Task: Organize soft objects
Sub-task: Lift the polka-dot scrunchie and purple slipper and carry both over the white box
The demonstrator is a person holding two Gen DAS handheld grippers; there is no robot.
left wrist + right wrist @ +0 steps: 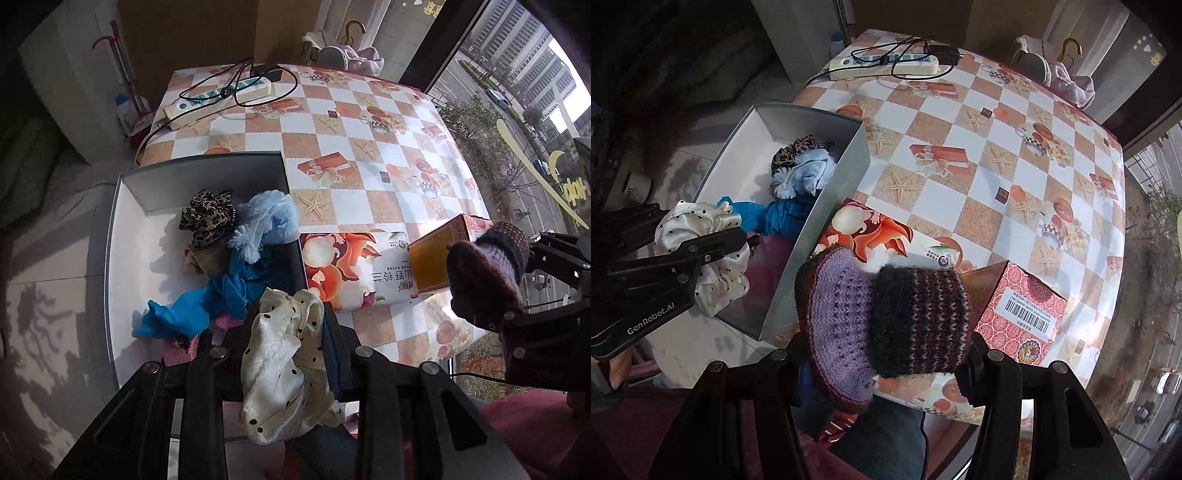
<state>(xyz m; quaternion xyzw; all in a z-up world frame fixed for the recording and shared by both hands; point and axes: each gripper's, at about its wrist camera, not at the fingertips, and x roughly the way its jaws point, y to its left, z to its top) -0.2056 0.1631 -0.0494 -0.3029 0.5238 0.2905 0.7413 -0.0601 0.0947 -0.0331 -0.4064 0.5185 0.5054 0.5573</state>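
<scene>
Left gripper [291, 354]: jaws nearly closed, pinching a cream polka-dot satin scrunchie [284, 362]. It bunches between the pads and spills past them at the bottom centre of the left wrist view. In the right wrist view you see the same scrunchie at the left edge, hanging over the near end of the grey box [827, 192].

Right gripper [886, 354]: jaws partly apart, clamped on a knitted piece [882, 317], lilac on its left half, dark striped ribbing on its right. It fills the gap at the bottom centre of that view. Its long axis runs left to right across the jaws.

Outward: the box lies in the left part of both views, its long axis running from lower middle up toward the upper left. Inside it are a leopard-print scrunchie [208, 218], a pale blue fringed one [266, 221], a bright blue cloth [207, 302] and something pink beneath, only partly visible. Right of the box sits a printed tissue pack [351, 269], touching its wall, then a red patterned carton [1019, 317]. A power strip [218, 99] lies at the far end of the checked table [369, 129].

Key relation: your left hand is already above the box interior; the scrunchie looks ready to drop. Your right hand holds the knit outside the box wall, over the tissue pack. Judgement: the knit must travel leftward across the wall before release.
</scene>
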